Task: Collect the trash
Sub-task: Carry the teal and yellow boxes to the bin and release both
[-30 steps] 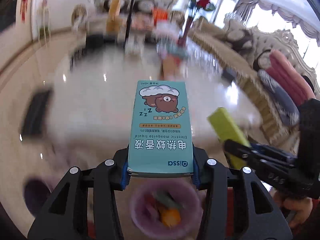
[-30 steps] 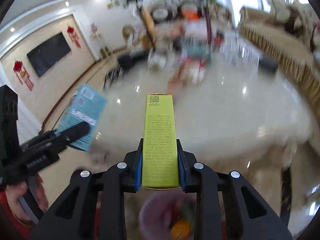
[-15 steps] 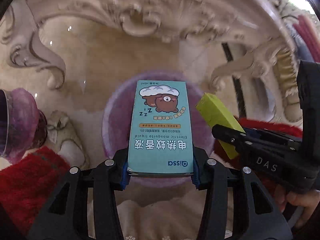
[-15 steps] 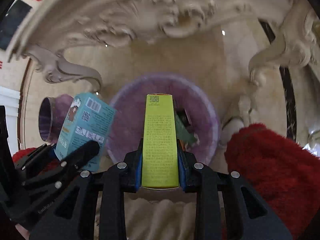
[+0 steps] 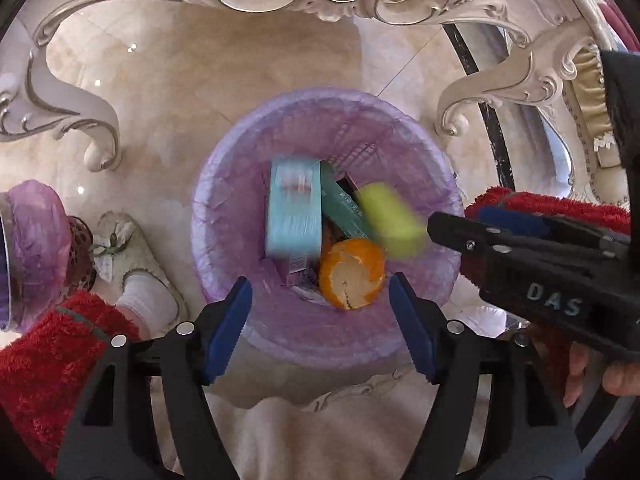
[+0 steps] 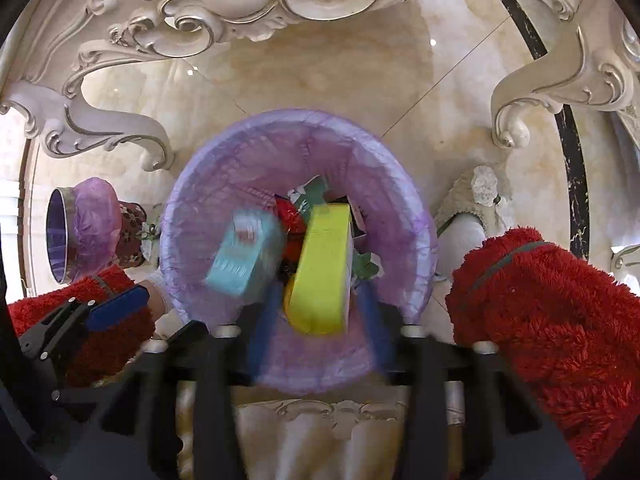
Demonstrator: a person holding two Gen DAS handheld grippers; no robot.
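Note:
A bin lined with a purple bag [image 5: 224, 168] [image 6: 192, 208] stands on the floor below both grippers. My left gripper [image 5: 320, 294] is open and its jaws are still opening, with nothing between them. The teal mosquito-liquid box [image 5: 294, 216] [image 6: 244, 256] is blurred as it drops into the bin. My right gripper [image 6: 320, 318] is blurred, its jaws opening. The yellow-green box [image 6: 320, 268] [image 5: 390, 220] is loose between them and tips into the bin. An orange peel [image 5: 352, 272] and other wrappers lie inside.
Carved cream table legs [image 5: 92, 120] [image 6: 516, 120] frame the bin over a marble floor. A smaller purple-lined bin [image 5: 32, 240] [image 6: 92, 224] lies at the left. A person's slippered feet [image 5: 132, 256] [image 6: 472, 200] and red fuzzy trouser legs [image 5: 40, 360] [image 6: 540, 320] flank the bin.
Both grippers came down from the table top to just over the bin, then opened. The teal box and the yellow-green box left the jaws and are falling in.

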